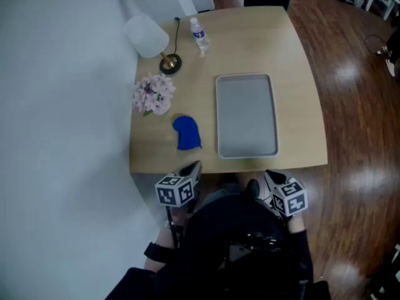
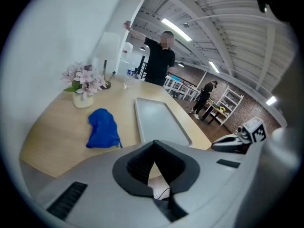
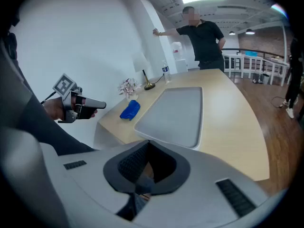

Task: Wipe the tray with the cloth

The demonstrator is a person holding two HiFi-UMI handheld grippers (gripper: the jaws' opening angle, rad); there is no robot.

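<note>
On the pale worktop (image 1: 300, 105), the cloth (image 1: 186, 133) lies beside the tray (image 1: 246, 114); our left claw (image 1: 194, 169) and right claw (image 1: 267, 177) hover short of both, pressed together and empty. Next, we judge, one must open and take the cloth.

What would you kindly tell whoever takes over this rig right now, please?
Left gripper: shut, empty, short of the table's near edge.
Right gripper: shut, empty, likewise.
Tray: flat on the table, nothing in it.
Blue cloth: crumpled on the table, left of the tray, not touching it.
Done: nothing visible yet; cloth not picked up.
Left: grasp the cloth, wipe the tray.
</note>
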